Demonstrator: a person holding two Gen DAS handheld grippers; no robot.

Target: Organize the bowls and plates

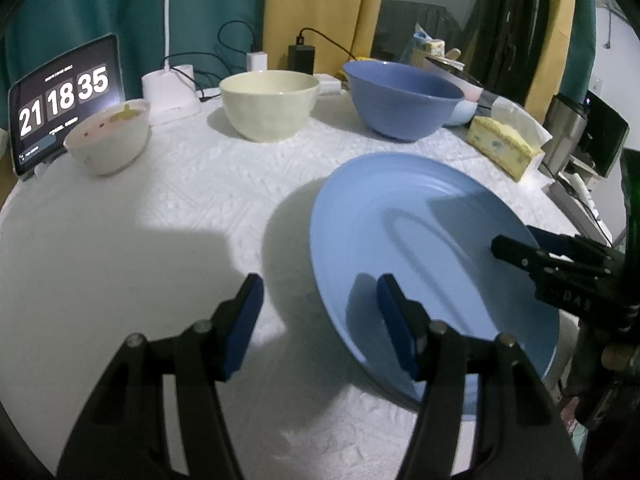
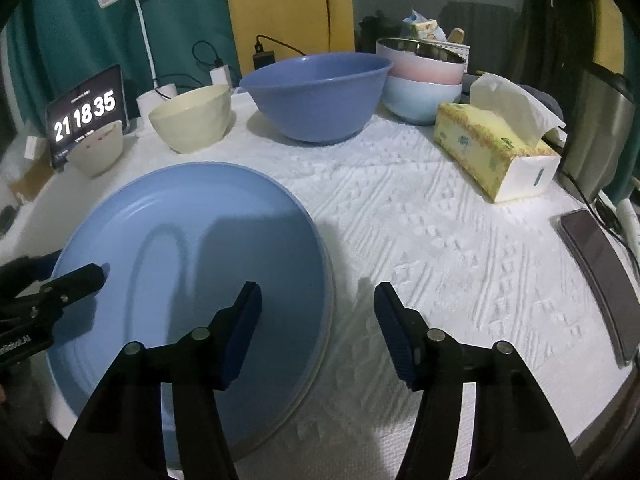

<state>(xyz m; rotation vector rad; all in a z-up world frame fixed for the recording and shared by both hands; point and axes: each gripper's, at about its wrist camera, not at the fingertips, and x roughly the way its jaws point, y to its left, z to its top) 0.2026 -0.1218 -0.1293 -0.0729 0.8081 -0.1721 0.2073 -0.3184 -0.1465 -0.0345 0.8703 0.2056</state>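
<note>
- The left gripper (image 1: 320,292) is angled down over the white textured tablecloth (image 1: 180,208), jaws parted, nothing held.
- The right gripper (image 2: 318,300) is likewise tilted down, jaws apart and empty, straddling the rim of the round light-blue plate (image 2: 192,248) lying flat on the cloth.

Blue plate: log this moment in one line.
blue plate: on table | left tongs: open, straddling rim | right tongs: open, straddling rim
</note>
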